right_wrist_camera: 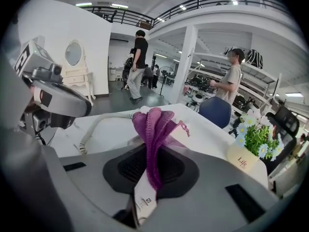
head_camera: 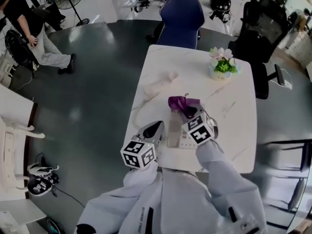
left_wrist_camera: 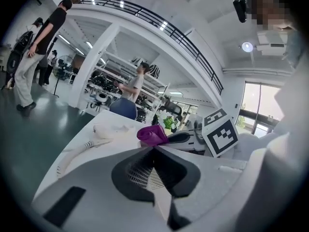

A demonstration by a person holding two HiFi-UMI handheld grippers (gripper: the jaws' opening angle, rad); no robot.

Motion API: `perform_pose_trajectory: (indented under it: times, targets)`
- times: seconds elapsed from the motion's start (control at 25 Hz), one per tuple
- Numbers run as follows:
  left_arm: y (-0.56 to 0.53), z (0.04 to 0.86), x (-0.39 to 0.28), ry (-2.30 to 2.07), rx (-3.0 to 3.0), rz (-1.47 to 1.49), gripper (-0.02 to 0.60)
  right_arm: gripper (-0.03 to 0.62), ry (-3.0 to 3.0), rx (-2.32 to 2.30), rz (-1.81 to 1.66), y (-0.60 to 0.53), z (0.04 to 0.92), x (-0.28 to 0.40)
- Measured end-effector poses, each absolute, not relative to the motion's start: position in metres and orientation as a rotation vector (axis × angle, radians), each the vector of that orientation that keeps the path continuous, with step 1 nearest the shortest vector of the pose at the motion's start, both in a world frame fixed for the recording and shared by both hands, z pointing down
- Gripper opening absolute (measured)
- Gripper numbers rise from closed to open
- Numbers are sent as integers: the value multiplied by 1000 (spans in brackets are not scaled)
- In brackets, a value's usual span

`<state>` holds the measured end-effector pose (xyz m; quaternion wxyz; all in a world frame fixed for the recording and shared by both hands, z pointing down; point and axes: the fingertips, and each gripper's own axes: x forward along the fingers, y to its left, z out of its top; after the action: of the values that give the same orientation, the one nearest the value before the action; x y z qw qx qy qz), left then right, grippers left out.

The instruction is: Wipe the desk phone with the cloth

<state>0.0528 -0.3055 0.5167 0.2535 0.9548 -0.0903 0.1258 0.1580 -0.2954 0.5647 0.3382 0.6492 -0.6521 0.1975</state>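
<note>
Desk phone point(head_camera: 174, 131) mostly hidden under right tongs point(right_wrist_camera: 152, 146) clamping cloth point(right_wrist_camera: 155, 122); left tongs point(left_wrist_camera: 155, 147) together, empty.

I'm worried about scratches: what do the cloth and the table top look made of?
Cloth: purple knitted or woven fabric, soft and matte. It shows an open mesh texture, limp folds and a sewn white tag.
Table: white, smooth, fairly glossy top with faint grey veins, like marble or a marble-look laminate. The pictures do not show which.
</note>
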Motion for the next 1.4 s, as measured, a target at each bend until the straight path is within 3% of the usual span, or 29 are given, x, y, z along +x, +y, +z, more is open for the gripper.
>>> perform_pose_trajectory:
  times: [1.4]
  targets:
    - [-254, 510, 16, -270, 2611, 349, -2, 38, -1745, 1565, 619, -249, 582, 108]
